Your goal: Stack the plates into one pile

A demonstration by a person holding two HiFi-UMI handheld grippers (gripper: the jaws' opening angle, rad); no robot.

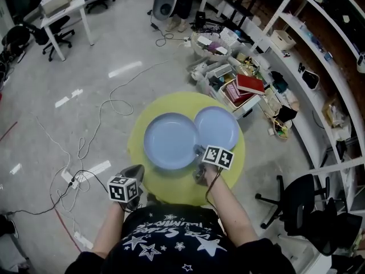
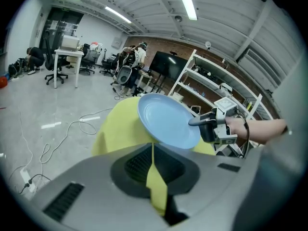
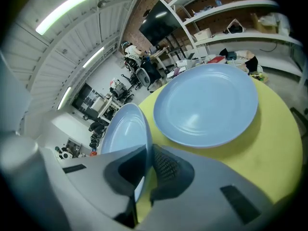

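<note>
Two light blue plates are on the round yellow table [image 1: 228, 164]. My right gripper [image 1: 199, 152] [image 3: 146, 153] is shut on the near rim of the left plate [image 1: 170, 140] [image 3: 122, 129], which tilts up off the table. In the left gripper view this plate [image 2: 166, 119] hangs slanted above the tabletop with the right gripper [image 2: 199, 121] clamped on its edge. The right plate [image 1: 218, 126] [image 3: 207, 102] lies flat on the table beside it. My left gripper [image 1: 138, 169] [image 2: 153, 148] hovers at the table's near left edge, jaws together with nothing between them.
Boxes, a red book [image 1: 250, 83] and clutter sit on the floor behind the table, beside a white shelf unit [image 1: 319, 56] along the right. Cables and a power strip [image 1: 69, 180] trail over the floor at left. A black office chair [image 1: 296, 204] stands at the right.
</note>
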